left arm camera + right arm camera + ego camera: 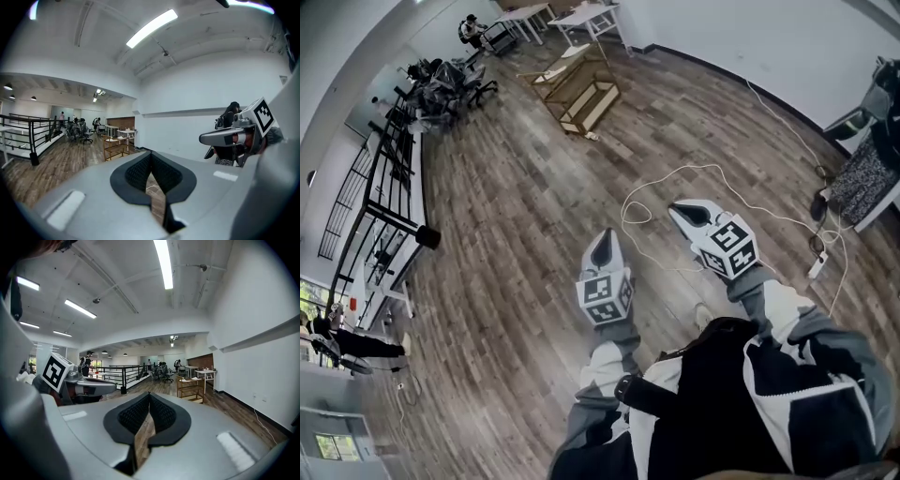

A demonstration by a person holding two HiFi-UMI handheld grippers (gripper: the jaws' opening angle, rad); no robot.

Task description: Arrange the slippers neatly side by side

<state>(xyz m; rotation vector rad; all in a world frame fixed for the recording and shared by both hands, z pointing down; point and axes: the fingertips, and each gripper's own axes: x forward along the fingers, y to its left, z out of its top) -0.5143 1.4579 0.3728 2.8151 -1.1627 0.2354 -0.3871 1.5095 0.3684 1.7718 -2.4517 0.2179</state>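
No slippers show in any view. In the head view my left gripper (602, 246) and right gripper (685, 213) are held out side by side above the wooden floor, both pointing roughly level toward the far end of the room. Both are shut with nothing between the pads. The left gripper view looks along my left gripper (150, 169) and catches the right gripper (208, 138) at its right. In the right gripper view, beyond my own shut right gripper (149, 403), the left gripper (105, 387) sits at the left.
A white cable (694, 173) loops over the floor just ahead, running to a power strip (817, 266) at the right. A wooden shelf frame (578, 89) lies farther ahead. Black railing (389, 187) runs along the left. Office chairs (441, 84) and desks (591, 19) stand at the far end.
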